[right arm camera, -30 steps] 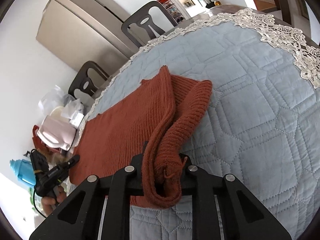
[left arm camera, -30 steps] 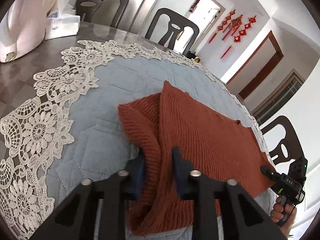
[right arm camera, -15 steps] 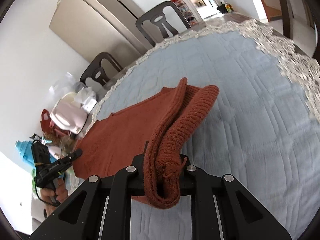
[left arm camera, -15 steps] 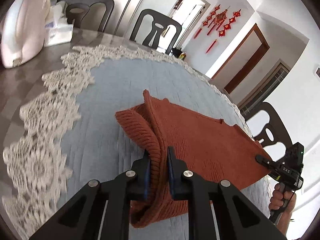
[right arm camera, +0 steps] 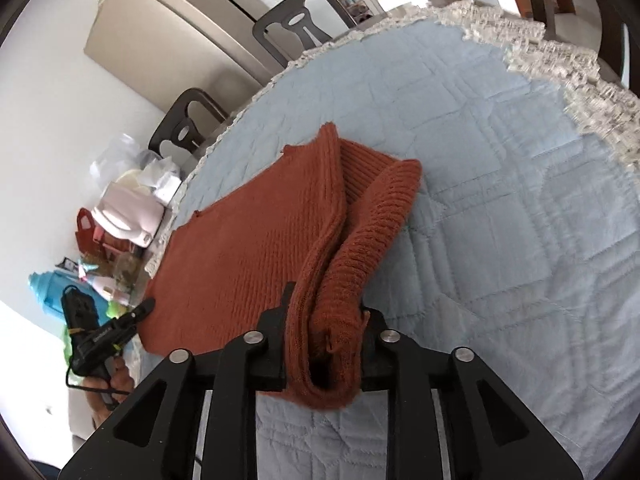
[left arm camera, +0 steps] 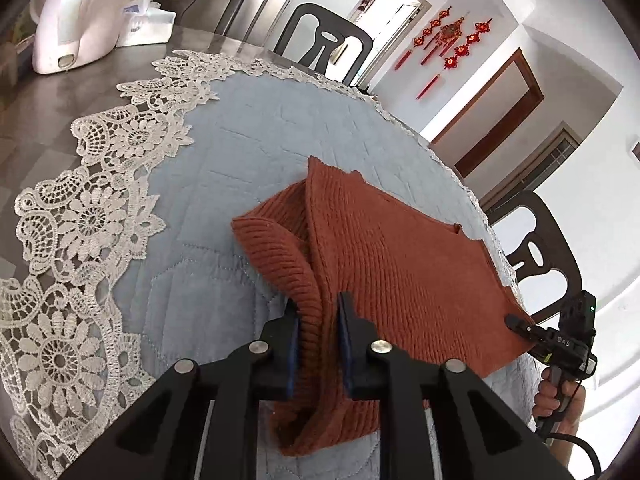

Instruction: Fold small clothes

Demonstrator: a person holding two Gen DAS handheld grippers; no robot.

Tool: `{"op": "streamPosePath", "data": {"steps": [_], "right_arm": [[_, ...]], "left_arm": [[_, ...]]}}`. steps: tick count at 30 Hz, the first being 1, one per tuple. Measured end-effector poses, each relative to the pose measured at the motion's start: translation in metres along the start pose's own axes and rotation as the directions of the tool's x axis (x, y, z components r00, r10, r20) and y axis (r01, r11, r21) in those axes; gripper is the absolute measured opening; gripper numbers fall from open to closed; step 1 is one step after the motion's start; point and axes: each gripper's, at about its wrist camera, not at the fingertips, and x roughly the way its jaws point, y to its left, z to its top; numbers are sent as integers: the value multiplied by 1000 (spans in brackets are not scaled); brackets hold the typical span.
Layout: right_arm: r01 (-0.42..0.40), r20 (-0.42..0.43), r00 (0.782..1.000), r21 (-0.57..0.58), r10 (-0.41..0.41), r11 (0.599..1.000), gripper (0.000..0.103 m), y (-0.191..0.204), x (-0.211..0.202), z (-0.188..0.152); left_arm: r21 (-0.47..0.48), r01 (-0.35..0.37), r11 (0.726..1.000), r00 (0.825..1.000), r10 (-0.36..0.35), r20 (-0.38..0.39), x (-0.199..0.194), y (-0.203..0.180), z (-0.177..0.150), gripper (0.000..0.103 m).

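A rust-orange knitted garment (left arm camera: 400, 264) lies spread on a blue quilted mat (left arm camera: 224, 184); it also shows in the right wrist view (right arm camera: 256, 248). My left gripper (left arm camera: 318, 320) is shut on a bunched ribbed edge of the garment at one near corner and holds it a little above the mat. My right gripper (right arm camera: 326, 316) is shut on the bunched ribbed edge at the other near corner. Each gripper shows in the other's view, the right one (left arm camera: 560, 340) and the left one (right arm camera: 100, 332), held in a hand at the garment's far corner.
The mat (right arm camera: 500, 220) has a white lace border (left arm camera: 80, 216) on a dark table. A white appliance (left arm camera: 76, 12) and a tissue pack (left arm camera: 144, 20) stand at the back left. Dark chairs (left arm camera: 324, 44) ring the table. Clutter and a blue bottle (right arm camera: 52, 292) sit at the left.
Both grippers keep their hold on the garment's edges. The left jaws closed tighter on the fabric, and the held edge has lifted slightly; the views tilted and shifted.
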Motion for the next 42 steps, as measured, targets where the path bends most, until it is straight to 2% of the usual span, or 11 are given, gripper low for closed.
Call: {"op": "streamPosePath", "data": {"steps": [2, 4, 6, 10, 14, 19, 21, 23, 27, 33, 42], "right_arm": [[56, 31, 998, -37, -55, 998, 30, 1, -13, -1], [122, 71, 990, -49, -118, 991, 30, -2, -27, -2], [156, 116, 982, -54, -149, 986, 30, -2, -40, -3], [132, 178, 978, -115, -110, 985, 30, 14, -50, 2], [108, 140, 987, -199, -81, 974, 30, 37, -18, 15], [103, 88, 992, -226, -85, 969, 29, 43, 25, 34], [161, 68, 986, -211, -149, 964, 25, 36, 42, 41], [168, 79, 985, -208, -155, 964, 22, 32, 44, 44], [190, 78, 981, -215, -177, 958, 22, 35, 45, 53], [214, 80, 976, -193, -202, 958, 22, 34, 57, 66], [200, 108, 977, -185, -183, 962, 22, 29, 55, 63]], "left_arm": [[12, -10, 1000, 1000, 10, 10, -4, 0, -3, 25], [14, -38, 999, 999, 37, 22, -10, 2, -6, 33], [16, -58, 998, 997, 57, 48, -19, 4, -7, 34], [69, -117, 991, 987, 108, 120, -38, -9, -2, 34], [141, -70, 988, 989, 50, 140, -33, -31, 10, 38], [188, -57, 981, 995, 40, 90, 6, -47, 22, 39], [203, -78, 976, 995, 64, 75, 22, -47, 26, 39], [197, -104, 975, 994, 97, 42, 37, -41, 28, 39], [191, -85, 978, 996, 78, 47, 39, -37, 32, 39], [178, -103, 979, 995, 99, 30, 55, -38, 45, 39], [133, -42, 990, 998, 37, 40, 53, -29, 41, 39]]}}
